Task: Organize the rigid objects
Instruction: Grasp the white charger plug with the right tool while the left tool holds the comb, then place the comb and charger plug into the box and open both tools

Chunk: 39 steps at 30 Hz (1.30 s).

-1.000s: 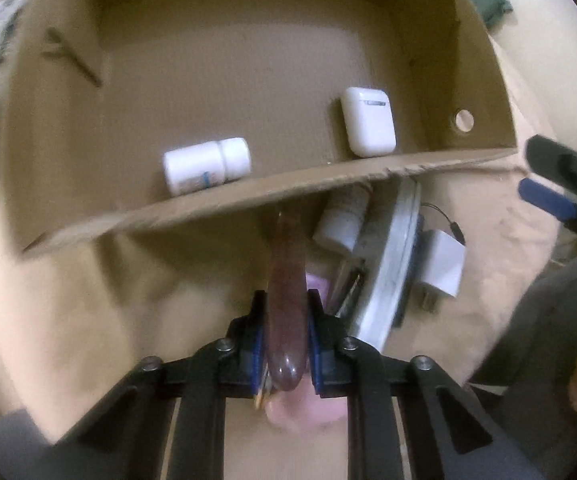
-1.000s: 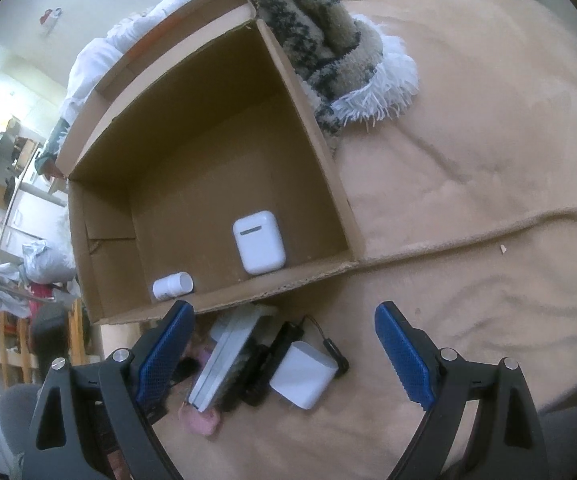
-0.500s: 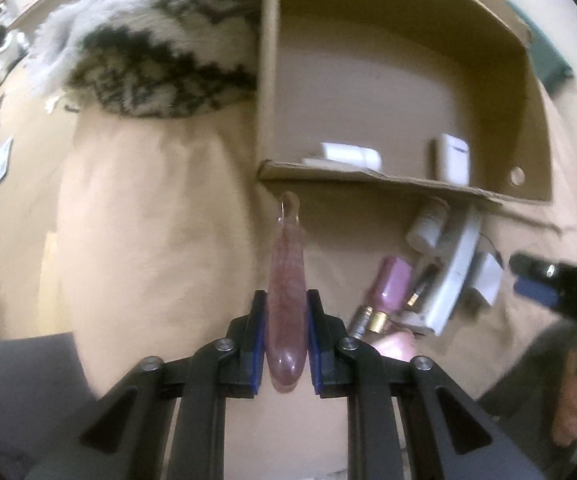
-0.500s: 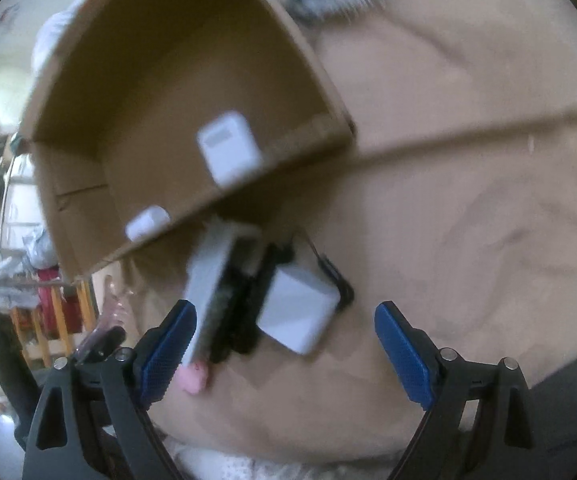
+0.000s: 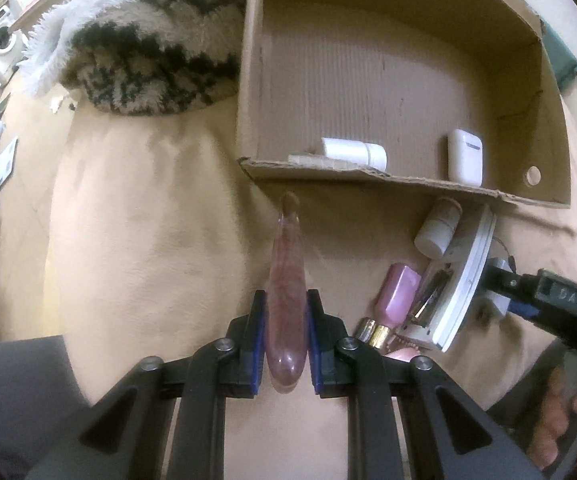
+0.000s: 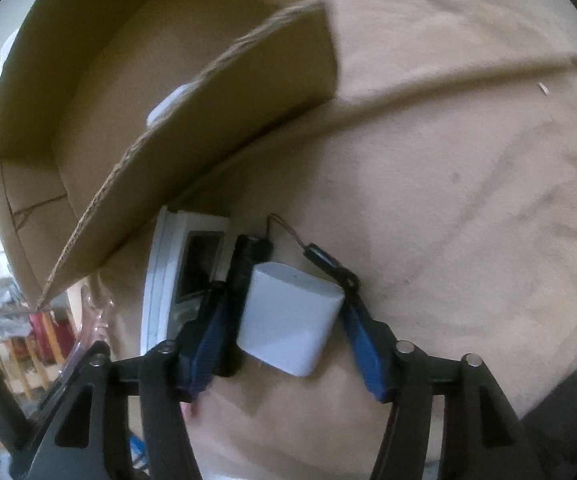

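The left gripper (image 5: 287,340) has its jaws squeezed tight on a long pink stick (image 5: 286,280), just in front of the cardboard box (image 5: 248,80). Right of the stick, the right gripper (image 6: 284,344) has jaws half open, just closing around a white block (image 6: 288,320) near the box; touching is unclear.

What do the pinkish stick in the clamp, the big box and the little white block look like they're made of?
Pinkish stick: translucent and glossy, probably glass, resin or polished stone; light shines through it.
Box: plain brown corrugated cardboard, matte; fluted, ragged cut edges show.
White block: smooth matte plastic, it seems, with rounded corners and even colour.
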### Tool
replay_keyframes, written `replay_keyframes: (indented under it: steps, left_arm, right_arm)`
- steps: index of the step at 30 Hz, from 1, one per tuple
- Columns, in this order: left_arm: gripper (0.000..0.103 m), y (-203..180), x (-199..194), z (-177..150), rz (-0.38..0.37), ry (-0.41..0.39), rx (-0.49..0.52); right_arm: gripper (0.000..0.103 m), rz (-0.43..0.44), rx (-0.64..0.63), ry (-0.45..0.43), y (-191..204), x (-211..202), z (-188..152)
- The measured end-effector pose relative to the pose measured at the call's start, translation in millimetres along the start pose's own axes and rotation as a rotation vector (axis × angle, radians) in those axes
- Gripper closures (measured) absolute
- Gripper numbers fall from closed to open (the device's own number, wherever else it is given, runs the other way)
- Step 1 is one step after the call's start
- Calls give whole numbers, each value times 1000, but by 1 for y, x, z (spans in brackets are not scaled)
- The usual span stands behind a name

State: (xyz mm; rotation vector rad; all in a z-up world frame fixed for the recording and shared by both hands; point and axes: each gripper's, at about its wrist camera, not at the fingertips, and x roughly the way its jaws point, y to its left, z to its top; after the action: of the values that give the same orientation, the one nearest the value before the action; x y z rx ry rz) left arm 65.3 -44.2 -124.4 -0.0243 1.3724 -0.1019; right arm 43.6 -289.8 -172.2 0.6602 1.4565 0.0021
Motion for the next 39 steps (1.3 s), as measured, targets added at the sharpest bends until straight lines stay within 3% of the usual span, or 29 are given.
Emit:
replay_keyframes:
  steps: [1, 3, 7, 13, 20, 25, 33, 39]
  left_arm:
    - [87, -1, 1, 1, 2, 0, 0]
    - [87, -2, 2, 2, -4, 3, -4]
    - [87, 1, 1, 1, -19, -2, -8]
    - [87, 13, -14, -3, -50, -27, -44]
    - [87, 28, -45, -15, -111, -101, -107]
    - [87, 30, -85, -23, -115, -204, -103]
    - [87, 15, -133, -4, -144, -319, -66]
    - [87, -1, -138, 25, -122, -358, -5]
  right_arm:
    - [41, -15, -27, -9, 4, 1, -1]
    - [56, -26, -65, -32, 9, -3, -4]
    - [56, -7, -57, -34, 5, -12, -13]
    - [56, 93, -83, -32, 11, -33, -46]
    - [56, 209, -172, -119, 30, -74, -53]
    - [56, 343, -196, -143, 36, -100, -44]
    - [56, 367, -249, -178, 63, -124, -17]
    - [56, 374, -260, -173, 67, -121, 5]
